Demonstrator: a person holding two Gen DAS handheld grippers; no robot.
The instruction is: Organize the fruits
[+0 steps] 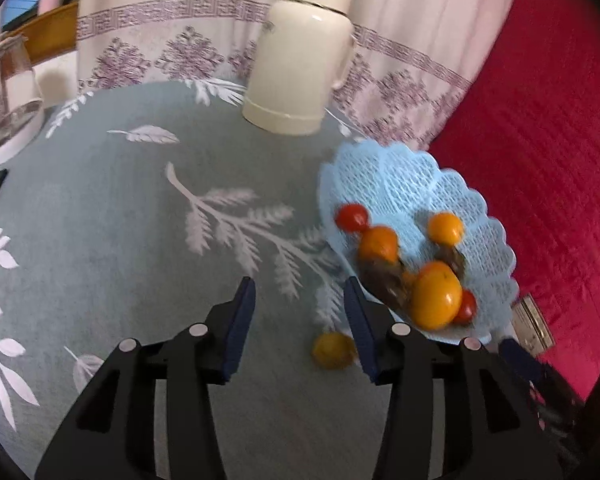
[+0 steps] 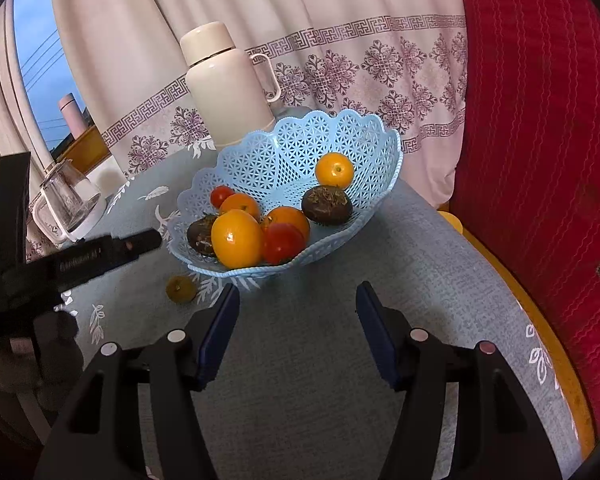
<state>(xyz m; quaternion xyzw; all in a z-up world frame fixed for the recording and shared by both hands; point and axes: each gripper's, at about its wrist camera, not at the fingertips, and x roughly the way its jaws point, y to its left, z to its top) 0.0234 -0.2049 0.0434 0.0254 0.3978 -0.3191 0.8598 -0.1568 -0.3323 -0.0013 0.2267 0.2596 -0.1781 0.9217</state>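
Note:
A light blue lattice basket [image 2: 340, 136] [image 1: 404, 184] stands on the blue-grey leaf-print tablecloth. It holds several oranges [image 2: 236, 238] [image 1: 436, 294], red tomatoes [image 2: 282, 242] [image 1: 352, 217] and dark brown fruits [image 2: 326, 204]. One small yellow-orange fruit [image 2: 181, 289] [image 1: 333, 350] lies on the cloth beside the basket. My left gripper [image 1: 300, 300] is open and empty above the cloth, the loose fruit just inside its right finger. My right gripper [image 2: 296, 304] is open and empty in front of the basket. The left gripper's body shows at the left of the right wrist view [image 2: 80, 258].
A cream thermos jug [image 2: 228, 84] [image 1: 300, 52] stands behind the basket. A glass pitcher [image 2: 66, 200] [image 1: 4, 96] stands at the far left. A red upholstered chair [image 2: 540, 120] is at the right, past the table's rounded edge [image 2: 540, 320]. Patterned curtains hang behind.

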